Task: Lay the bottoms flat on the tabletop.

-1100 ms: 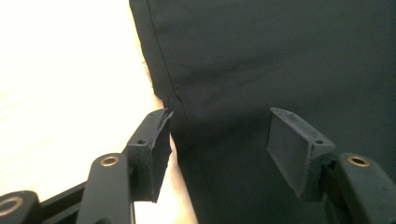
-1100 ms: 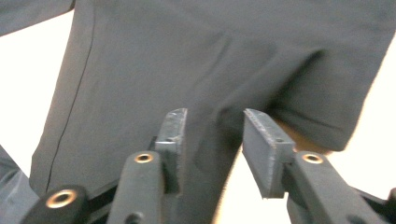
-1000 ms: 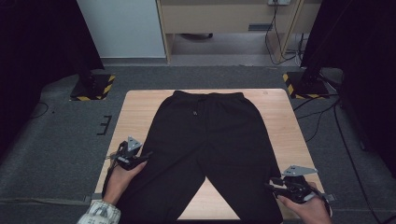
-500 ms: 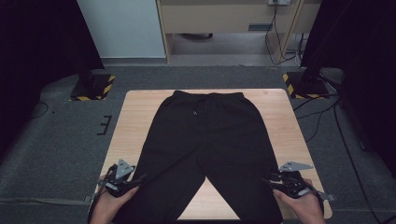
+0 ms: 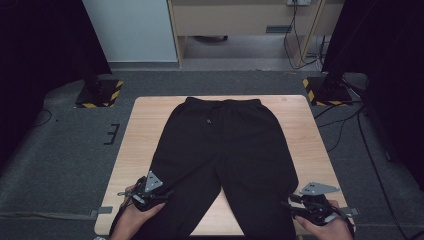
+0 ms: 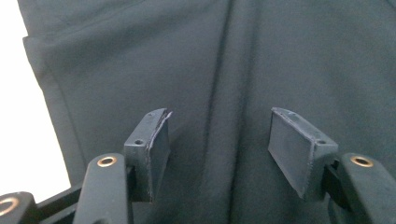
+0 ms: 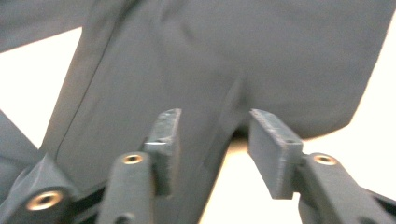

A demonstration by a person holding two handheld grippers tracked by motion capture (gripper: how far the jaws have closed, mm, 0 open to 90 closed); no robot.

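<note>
The black trousers (image 5: 220,150) lie flat on the table (image 5: 145,130); left gripper (image 5: 159,196) spread over one leg, right gripper (image 5: 292,209) spread, just opening, around the other leg's edge.

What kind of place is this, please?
Probably a recording lab or studio: a small wooden table on grey carpet, black curtains at both sides, and hazard-striped stand bases.

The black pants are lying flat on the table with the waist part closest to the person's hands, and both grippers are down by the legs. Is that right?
Not quite. In the high view the waistband of the black pants lies at the far edge of the table, away from the hands. The leg ends are nearest the person, where the left gripper and right gripper are.
</note>
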